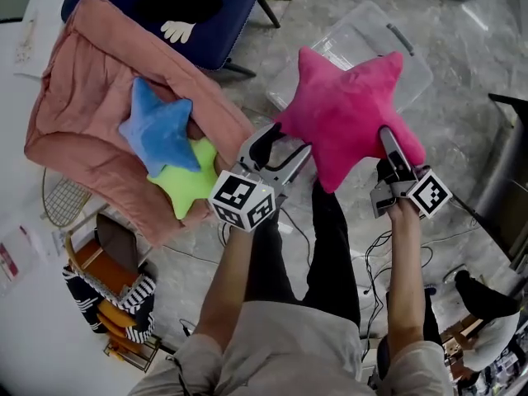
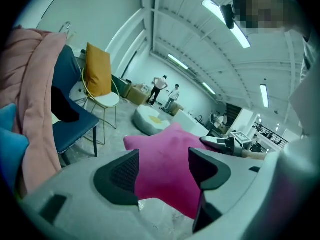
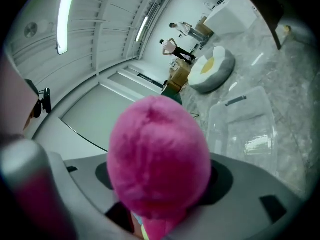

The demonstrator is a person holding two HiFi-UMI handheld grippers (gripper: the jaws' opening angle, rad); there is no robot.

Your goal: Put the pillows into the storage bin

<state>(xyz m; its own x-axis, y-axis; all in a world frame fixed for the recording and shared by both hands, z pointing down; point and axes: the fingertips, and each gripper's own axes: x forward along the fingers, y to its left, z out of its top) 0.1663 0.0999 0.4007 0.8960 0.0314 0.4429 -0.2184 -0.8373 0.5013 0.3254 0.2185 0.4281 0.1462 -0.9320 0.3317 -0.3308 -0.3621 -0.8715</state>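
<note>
Nearest the camera, the person's forearms (image 1: 231, 279) reach forward. The right gripper (image 1: 389, 143) is clamped on one lower arm of a hot-pink star-shaped plush pillow (image 1: 346, 110), and the fuzzy fabric bulges between its jaws. The left gripper (image 1: 285, 145) sits at the pillow's other lower arm with its jaws apart; the plush is just ahead of them, not pinched. The five-pointed pillow, plump and evenly coloured, is held in the air. In the head view it overlaps a clear plastic storage bin (image 1: 417, 73) on the grey marbled floor (image 1: 462, 114) beyond. Off to the left, a blue star-shaped plush pillow (image 1: 161, 130) lies partly over a lime-green star-shaped plush pillow (image 1: 191, 180) on a salmon-pink quilted blanket (image 1: 82, 81). Behind them stands a navy-blue cushioned chair (image 1: 235, 15).
</note>
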